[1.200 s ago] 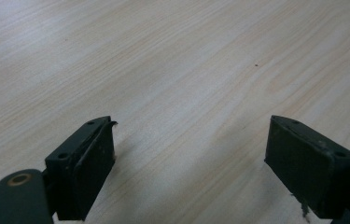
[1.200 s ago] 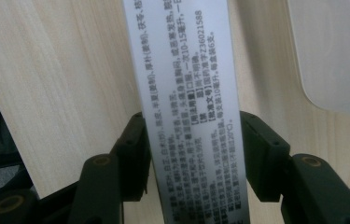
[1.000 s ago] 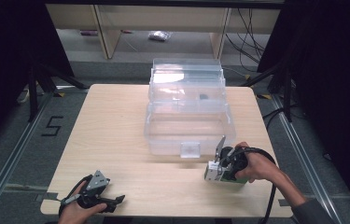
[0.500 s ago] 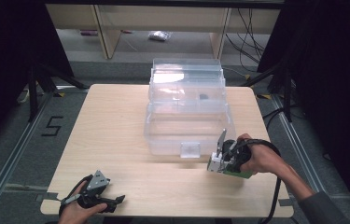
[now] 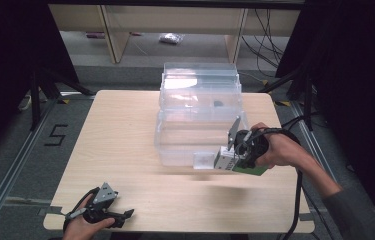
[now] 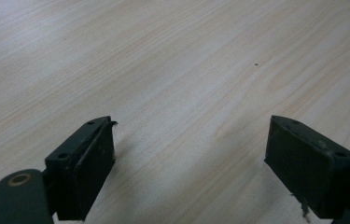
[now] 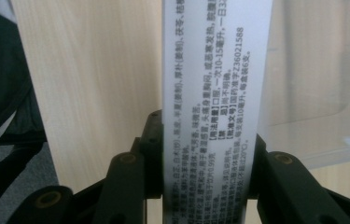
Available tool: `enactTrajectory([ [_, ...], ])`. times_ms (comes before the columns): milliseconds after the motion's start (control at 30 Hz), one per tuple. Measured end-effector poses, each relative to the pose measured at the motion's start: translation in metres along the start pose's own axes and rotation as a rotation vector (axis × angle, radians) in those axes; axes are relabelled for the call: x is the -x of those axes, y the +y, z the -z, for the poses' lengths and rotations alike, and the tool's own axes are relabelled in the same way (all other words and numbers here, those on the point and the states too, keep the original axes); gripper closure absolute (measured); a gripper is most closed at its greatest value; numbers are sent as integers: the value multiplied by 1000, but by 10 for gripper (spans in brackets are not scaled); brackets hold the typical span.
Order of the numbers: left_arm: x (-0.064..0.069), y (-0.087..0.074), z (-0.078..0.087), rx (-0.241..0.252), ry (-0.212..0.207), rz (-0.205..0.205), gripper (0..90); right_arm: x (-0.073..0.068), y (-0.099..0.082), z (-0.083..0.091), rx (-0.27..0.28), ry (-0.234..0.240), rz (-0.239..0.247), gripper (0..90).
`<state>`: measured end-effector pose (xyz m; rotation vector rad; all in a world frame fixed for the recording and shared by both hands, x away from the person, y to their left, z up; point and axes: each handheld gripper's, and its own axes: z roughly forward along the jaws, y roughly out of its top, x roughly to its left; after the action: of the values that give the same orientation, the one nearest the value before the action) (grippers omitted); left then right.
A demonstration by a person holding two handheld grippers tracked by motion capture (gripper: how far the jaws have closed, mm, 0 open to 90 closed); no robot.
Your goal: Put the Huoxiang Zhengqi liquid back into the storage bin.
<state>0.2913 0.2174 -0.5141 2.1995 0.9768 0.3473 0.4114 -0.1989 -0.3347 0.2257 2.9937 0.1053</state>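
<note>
A white medicine box [image 7: 214,70] with black printed text stands between the black jaws of my right gripper [image 7: 205,154], which is shut on its two sides. In the high view that gripper [image 5: 235,156] hovers above the table with the box [image 5: 222,161], just in front of the right front corner of a clear plastic container [image 5: 200,120]. My left gripper [image 5: 120,215] rests at the table's near left corner. Its jaws stand wide open over bare wood in the left gripper view [image 6: 191,135], with nothing between them.
The clear container has its lid [image 5: 200,77] raised at the back and a white latch [image 5: 204,161] on its front wall. A small dark item [image 5: 218,104] lies inside. The light wooden table [image 5: 120,130] has bare room at the left. Cables hang off the right edge.
My right gripper has risen off the table with the box and come closer to the container's front. The left gripper has stayed in place.
</note>
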Motion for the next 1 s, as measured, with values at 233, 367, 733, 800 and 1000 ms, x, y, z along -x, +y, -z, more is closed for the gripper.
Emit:
enactTrajectory([
  [233,0,0,0,1,-1,3,152,11,17,18,8,-27,21,645],
  [367,0,0,0,0,-2,0,152,22,29,28,15,-41,47,645],
  [733,-1,0,2,-10,-11,-14,152,55,47,27,-15,-38,77,645],
  [800,0,0,0,4,-12,2,152,62,50,21,-17,-42,104,645],
  [1000,1,-1,0,5,-9,16,152,82,54,4,-32,-33,87,644],
])
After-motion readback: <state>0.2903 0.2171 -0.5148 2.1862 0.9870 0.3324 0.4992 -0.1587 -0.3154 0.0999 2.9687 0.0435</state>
